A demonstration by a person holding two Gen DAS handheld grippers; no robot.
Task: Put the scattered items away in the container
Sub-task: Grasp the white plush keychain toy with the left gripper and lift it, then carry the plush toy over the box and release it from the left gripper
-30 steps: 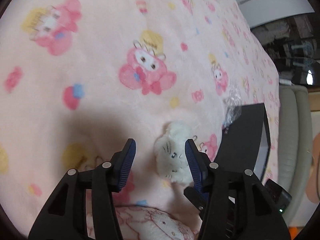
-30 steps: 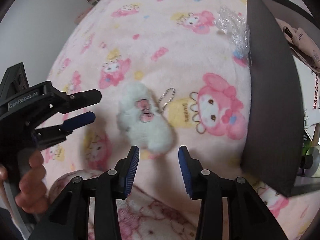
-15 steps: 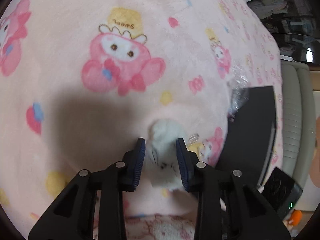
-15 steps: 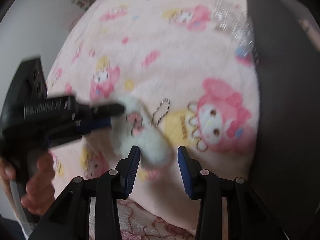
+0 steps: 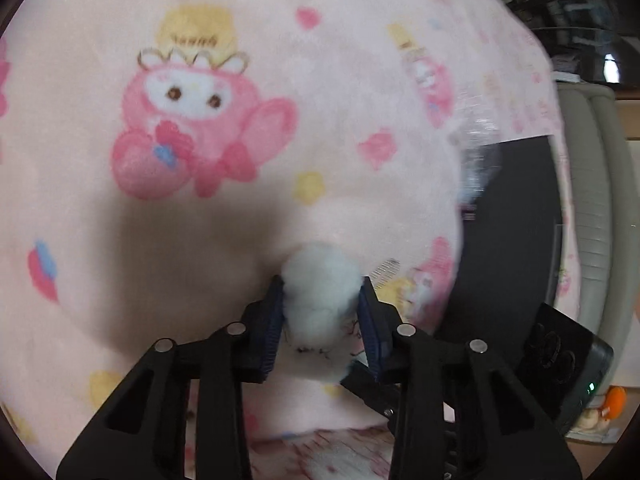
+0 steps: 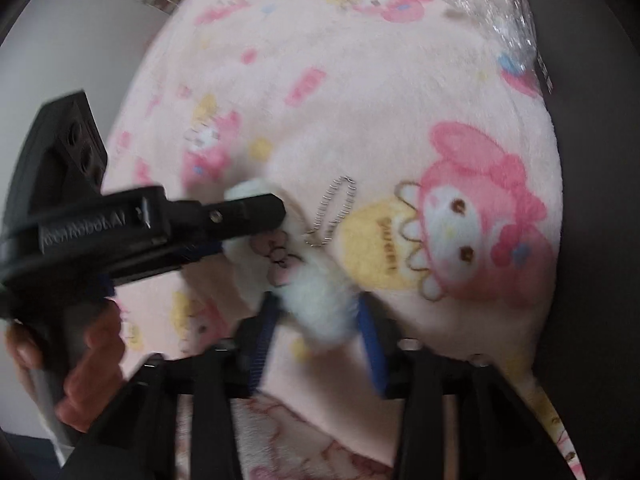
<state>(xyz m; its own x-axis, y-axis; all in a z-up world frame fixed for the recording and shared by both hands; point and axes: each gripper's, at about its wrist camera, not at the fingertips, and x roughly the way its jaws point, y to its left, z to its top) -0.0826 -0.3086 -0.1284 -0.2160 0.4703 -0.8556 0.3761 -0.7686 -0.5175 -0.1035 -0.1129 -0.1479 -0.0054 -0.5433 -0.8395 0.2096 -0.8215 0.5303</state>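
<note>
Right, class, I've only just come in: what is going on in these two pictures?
A person holds a gripper in each hand over a pink cartoon-print blanket. Both the left gripper and the right gripper have their jaws closed around one white plush keychain toy, gripping it at opposite ends. Its small ball chain trails on the blanket. The dark container stands close by, beside crinkled clear plastic. The toy is not in the container yet.

My jaws on both sides pinch one white fluffy plush point(image 5: 320, 300), pink bow and bead chain point(image 6: 332, 212) showing, lying on the bed. The black container point(image 5: 508, 240) stands near its right, beside crinkled plastic point(image 5: 476, 160).
</note>
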